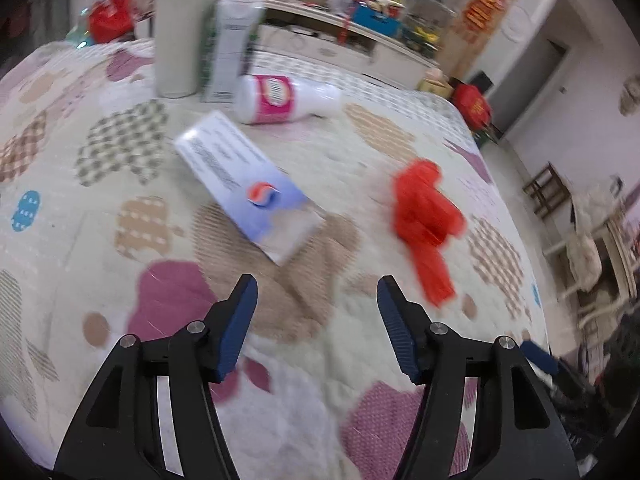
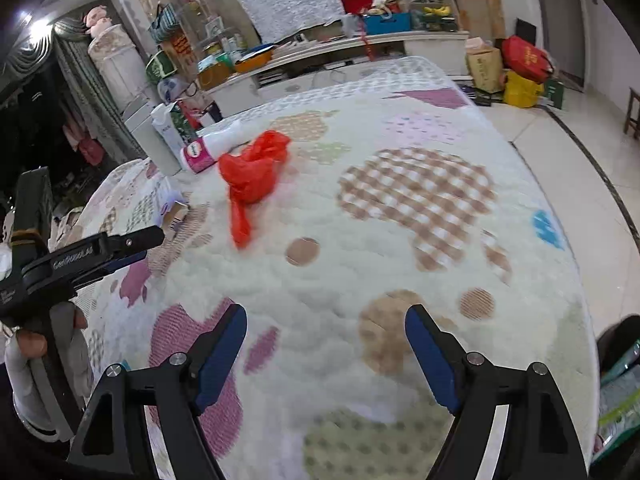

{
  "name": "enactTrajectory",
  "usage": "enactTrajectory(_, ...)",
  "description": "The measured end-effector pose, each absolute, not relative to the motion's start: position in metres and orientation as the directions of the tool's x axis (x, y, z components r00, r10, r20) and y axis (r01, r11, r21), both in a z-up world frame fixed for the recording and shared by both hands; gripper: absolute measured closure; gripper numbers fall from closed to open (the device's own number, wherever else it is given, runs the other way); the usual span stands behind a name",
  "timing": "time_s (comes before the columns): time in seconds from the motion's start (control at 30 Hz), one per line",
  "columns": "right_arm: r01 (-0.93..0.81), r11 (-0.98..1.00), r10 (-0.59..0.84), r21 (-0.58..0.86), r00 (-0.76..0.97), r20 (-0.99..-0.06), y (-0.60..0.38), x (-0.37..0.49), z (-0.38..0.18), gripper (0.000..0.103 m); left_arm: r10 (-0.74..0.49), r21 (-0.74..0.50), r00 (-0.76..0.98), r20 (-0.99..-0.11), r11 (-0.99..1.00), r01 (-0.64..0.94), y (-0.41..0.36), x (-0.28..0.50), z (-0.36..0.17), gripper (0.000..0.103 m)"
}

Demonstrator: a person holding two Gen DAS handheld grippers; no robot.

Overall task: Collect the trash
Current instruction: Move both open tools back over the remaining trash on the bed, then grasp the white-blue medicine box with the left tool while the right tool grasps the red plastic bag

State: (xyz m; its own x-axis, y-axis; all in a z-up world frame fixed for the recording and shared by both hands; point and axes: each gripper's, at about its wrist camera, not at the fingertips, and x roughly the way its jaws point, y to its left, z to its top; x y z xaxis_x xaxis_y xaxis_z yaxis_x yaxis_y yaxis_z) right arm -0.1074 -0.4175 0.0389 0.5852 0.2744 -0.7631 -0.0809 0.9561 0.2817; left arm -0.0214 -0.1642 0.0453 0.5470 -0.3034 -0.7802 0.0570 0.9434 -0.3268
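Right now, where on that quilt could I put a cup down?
Bare quilt lies right of the red bag, out to the far edge. It is crowded left of the bag: a box, a bottle on its side, cartons behind.

My left gripper has two black plastic arms with dark blue ribbed pads on the inside. Small round silver screws sit on its joints. My right gripper looks just the same. From the right camera I see white letters printed on the left gripper's black side, too blurry to read. My hand wears a white sleeve.
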Motion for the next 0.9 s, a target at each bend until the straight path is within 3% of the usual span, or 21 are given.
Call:
enactTrajectory(0.2, -0.126, 0.954, 0.293, 0.271, 0.571, -0.767, -0.393, -0.093, 0.039, 0.024, -0.282, -0.383, 0.562, -0.777, 0.921, -0.068, -0.136, 0.014, 0.043, 0.04)
enactTrajectory(0.47, -0.157, 0.953, 0.301, 0.259, 0.575, -0.761, -0.379, -0.073, 0.043, 0.023, -0.195, -0.365, 0.552, -0.811, 0.905, -0.217, -0.12, 0.058, 0.029, 0.036)
enactTrajectory(0.9, -0.154, 0.947, 0.318, 0.283, 0.587, -0.745, -0.348, 0.011, 0.05, 0.022, -0.151, -0.281, 0.538, -0.829, 0.945, -0.168, -0.129, 0.074, 0.028, 0.036)
